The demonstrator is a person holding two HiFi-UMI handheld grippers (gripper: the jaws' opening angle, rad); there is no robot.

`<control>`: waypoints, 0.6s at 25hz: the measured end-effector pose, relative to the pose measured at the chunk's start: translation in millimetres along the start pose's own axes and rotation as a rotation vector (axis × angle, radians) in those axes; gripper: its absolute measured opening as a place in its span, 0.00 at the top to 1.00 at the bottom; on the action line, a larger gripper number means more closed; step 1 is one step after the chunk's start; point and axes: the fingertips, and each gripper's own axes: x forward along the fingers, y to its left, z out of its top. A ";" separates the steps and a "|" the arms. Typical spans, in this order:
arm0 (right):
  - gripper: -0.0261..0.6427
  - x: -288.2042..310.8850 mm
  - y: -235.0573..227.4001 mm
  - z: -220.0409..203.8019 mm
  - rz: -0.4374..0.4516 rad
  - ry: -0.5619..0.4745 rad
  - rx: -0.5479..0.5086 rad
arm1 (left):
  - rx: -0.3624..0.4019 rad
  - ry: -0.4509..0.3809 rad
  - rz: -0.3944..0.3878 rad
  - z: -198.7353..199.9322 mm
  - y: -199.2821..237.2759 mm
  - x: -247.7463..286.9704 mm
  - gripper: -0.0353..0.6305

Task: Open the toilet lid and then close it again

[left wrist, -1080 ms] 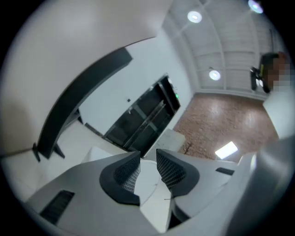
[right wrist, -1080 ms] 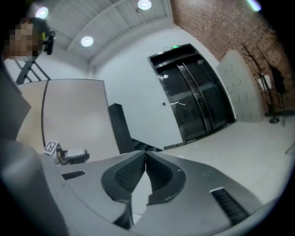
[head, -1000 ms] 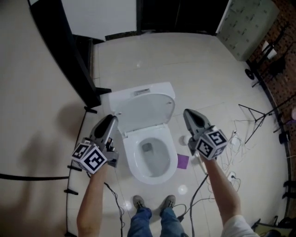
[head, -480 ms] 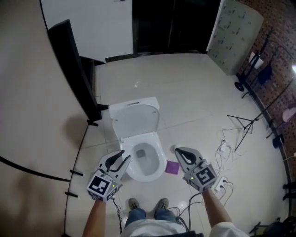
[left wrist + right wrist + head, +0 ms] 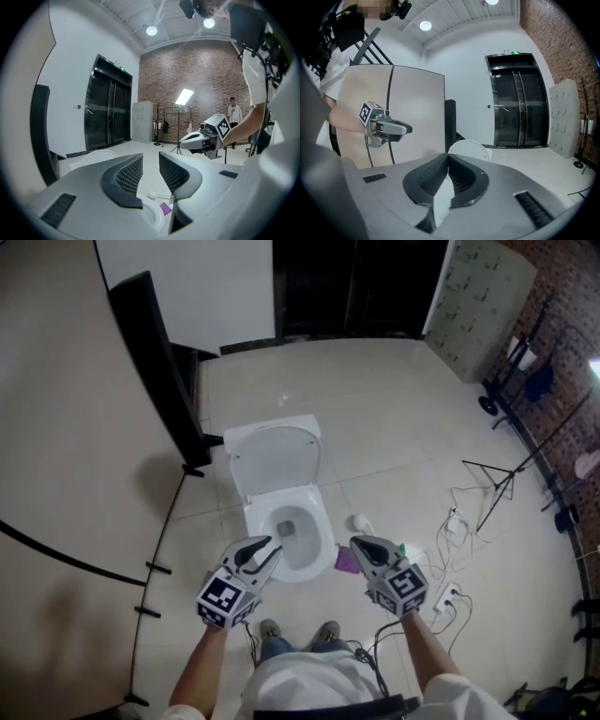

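lid [image 5: 275, 457] upright against the tank [image 5: 246, 434], bowl [image 5: 325, 526] uncovered in front of it, so the opening half looks done and closing is what's left, as i read it. both tools hang at the near end of the bowl, well apart from the lid, so neither is placed to shut it yet. to do it well, i'd bring one gripper forward to the lid's top edge, pinch or hook that edge, tip it toward the person and ride it down slowly; let go early and it would likely slam onto the bowl. the other gripper is best kept out of the lid's arc

left gripper [image 5: 265, 547]: jaws partly apart, a plain gap between the ribbed pads, nothing in that gap and nothing touched; only the bowl's rim and the floor [image 5: 394, 427] show beyond it. right gripper [image 5: 359, 545]: jaws pressed together tip to tip, empty, touching nothing, hanging above a purple scrap [image 5: 345, 561] on the floor beside the bowl
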 end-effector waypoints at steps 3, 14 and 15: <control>0.96 -4.7 1.9 4.0 0.009 -0.006 -0.019 | -0.006 -0.014 0.002 5.3 -4.0 -2.2 0.79; 0.96 -9.8 0.9 9.4 0.020 -0.029 -0.030 | -0.043 -0.048 0.033 7.7 -9.2 -0.9 0.81; 0.96 -9.7 0.0 10.3 0.020 -0.034 -0.032 | -0.044 -0.048 0.033 8.1 -9.6 0.2 0.81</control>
